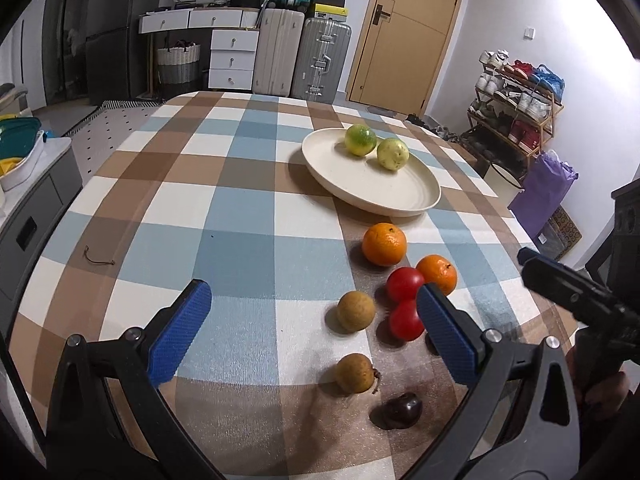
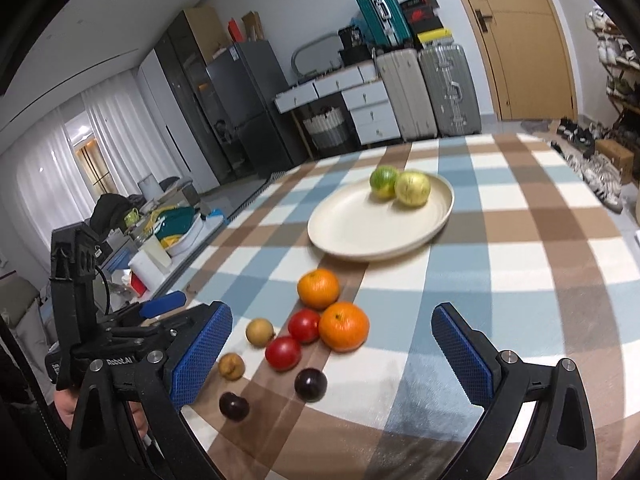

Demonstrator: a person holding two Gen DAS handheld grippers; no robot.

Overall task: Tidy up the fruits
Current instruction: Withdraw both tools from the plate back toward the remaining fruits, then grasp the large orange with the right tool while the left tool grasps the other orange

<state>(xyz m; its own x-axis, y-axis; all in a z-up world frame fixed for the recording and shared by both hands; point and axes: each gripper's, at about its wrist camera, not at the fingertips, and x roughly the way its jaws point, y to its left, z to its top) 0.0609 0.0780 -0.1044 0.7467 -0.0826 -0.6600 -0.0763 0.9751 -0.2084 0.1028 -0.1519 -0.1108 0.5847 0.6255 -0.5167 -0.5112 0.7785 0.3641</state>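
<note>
A cream plate (image 1: 384, 196) (image 2: 360, 236) holds a green fruit (image 1: 360, 140) (image 2: 383, 182) and a yellow-green fruit (image 1: 393, 154) (image 2: 412, 188). On the checked cloth in front of it lie two oranges (image 1: 384, 244) (image 2: 344, 326), two red tomatoes (image 1: 405, 283) (image 2: 283, 353), two brown fruits (image 1: 355, 311) (image 2: 260, 332) and dark plums (image 1: 400, 410) (image 2: 311, 385). My left gripper (image 1: 316, 328) is open above the brown fruits. My right gripper (image 2: 332, 364) is open above the tomatoes and plums. It also shows in the left wrist view (image 1: 576, 292).
A small brown twig (image 1: 98, 258) lies on the cloth at the left. The table (image 1: 248, 208) ends near suitcases (image 1: 320, 60), drawers and a door. A shoe rack (image 1: 516, 112) stands right. A side counter with dishes (image 2: 168, 236) stands left.
</note>
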